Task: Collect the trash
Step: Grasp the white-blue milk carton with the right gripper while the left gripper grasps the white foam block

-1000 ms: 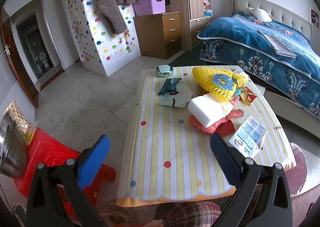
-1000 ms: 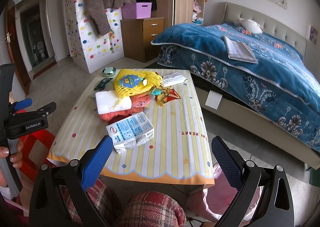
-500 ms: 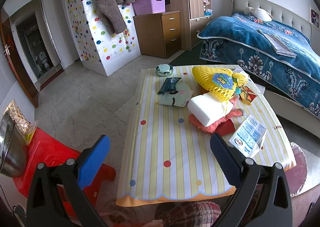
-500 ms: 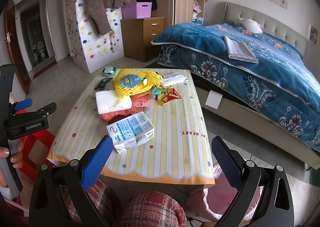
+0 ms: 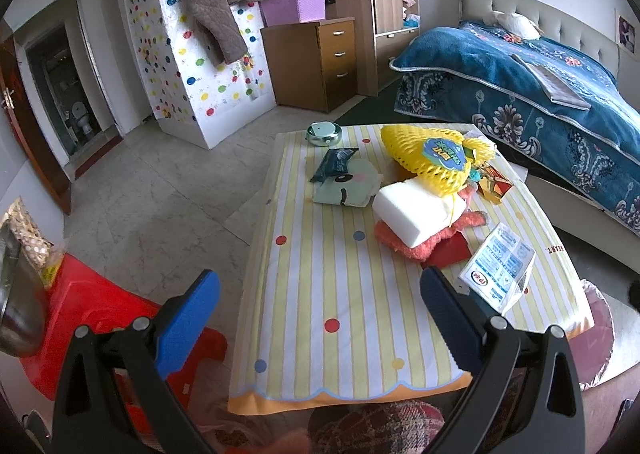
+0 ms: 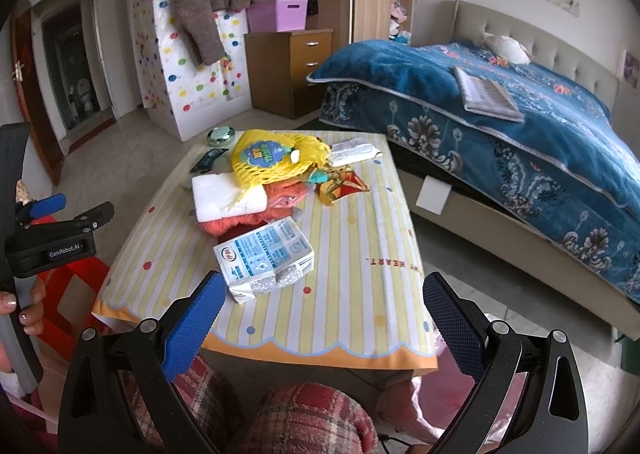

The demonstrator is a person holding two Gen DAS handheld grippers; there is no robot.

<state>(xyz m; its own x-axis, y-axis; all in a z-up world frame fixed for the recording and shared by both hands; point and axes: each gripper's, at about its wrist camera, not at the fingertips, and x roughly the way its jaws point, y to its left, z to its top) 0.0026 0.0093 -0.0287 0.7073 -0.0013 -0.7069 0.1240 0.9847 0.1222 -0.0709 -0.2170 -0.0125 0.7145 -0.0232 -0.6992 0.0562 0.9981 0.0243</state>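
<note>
Trash lies on a yellow striped table (image 5: 344, 294) (image 6: 360, 262): a crushed blue-and-white carton (image 5: 498, 268) (image 6: 266, 254), a white foam block (image 5: 416, 210) (image 6: 224, 196), a yellow foam net (image 5: 430, 154) (image 6: 272, 158), an orange fuzzy cloth (image 5: 424, 244), a dark wrapper (image 5: 332, 164) and a colourful wrapper (image 6: 340, 184). My left gripper (image 5: 318, 310) is open and empty over the table's near left edge. My right gripper (image 6: 324, 318) is open and empty at the near edge, just short of the carton.
A red plastic stool (image 5: 96, 314) stands left of the table. A pink bag (image 5: 596, 330) (image 6: 404, 406) sits on the floor at the table's right near corner. A bed (image 6: 500, 110) lies to the right. A round tin (image 5: 323, 133) sits at the table's far edge.
</note>
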